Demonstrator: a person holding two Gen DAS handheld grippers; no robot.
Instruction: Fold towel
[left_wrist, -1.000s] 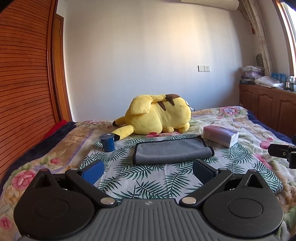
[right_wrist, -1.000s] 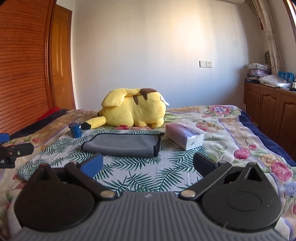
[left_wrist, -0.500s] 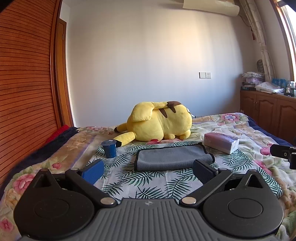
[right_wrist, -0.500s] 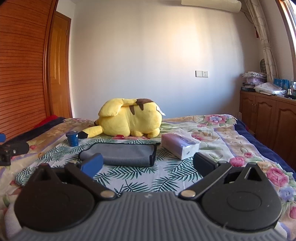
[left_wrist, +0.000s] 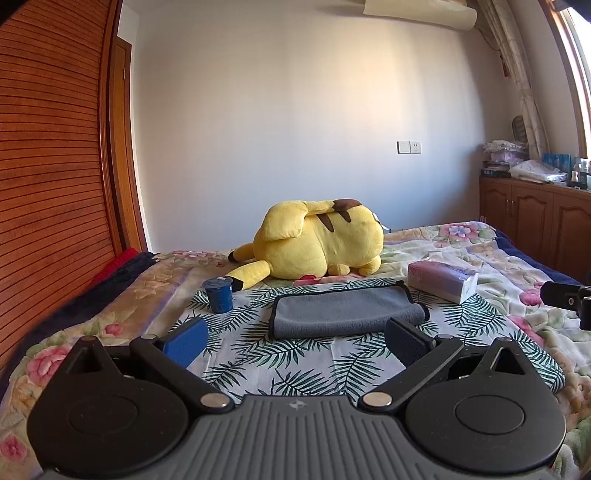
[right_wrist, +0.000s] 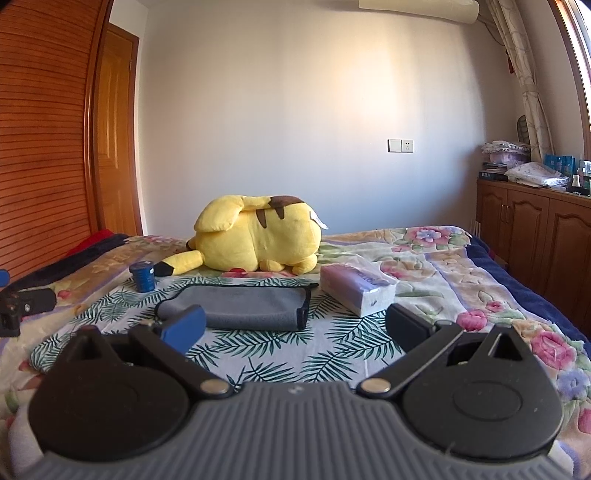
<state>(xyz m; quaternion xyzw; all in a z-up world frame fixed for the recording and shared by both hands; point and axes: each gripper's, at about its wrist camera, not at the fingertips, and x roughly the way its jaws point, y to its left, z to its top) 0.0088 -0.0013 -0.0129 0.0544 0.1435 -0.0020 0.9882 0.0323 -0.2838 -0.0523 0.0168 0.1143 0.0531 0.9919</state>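
— Lying folded on the palm-leaf cloth (left_wrist: 295, 365) is our grey towel (left_wrist: 343, 308), a flat oblong with dark piping along its edges. Do we see it the same from the other side?

— We do; from the right wrist the towel (right_wrist: 243, 306) sits straight ahead, its dark-edged end turned toward the tissue pack (right_wrist: 356, 290).

— And our tongs?

— We hold the left gripper (left_wrist: 295, 339) with its jaws spread wide, nothing between them, short of the towel's near edge. The right gripper (right_wrist: 293, 326) is likewise released and holds nothing, apart from the towel.

— What surrounds it?

— To the left of the towel we see a small blue cup (left_wrist: 218, 293) standing upright on the cloth. Behind the towel lies a yellow plush toy (left_wrist: 317, 240) on its side, its dark-tipped tail reaching toward the cup. The leaf cloth is spread over a floral bedspread (right_wrist: 461, 266). Farther off we see a wooden cabinet (right_wrist: 532, 225) on the right and a slatted wooden wardrobe (left_wrist: 48, 177) on the left.
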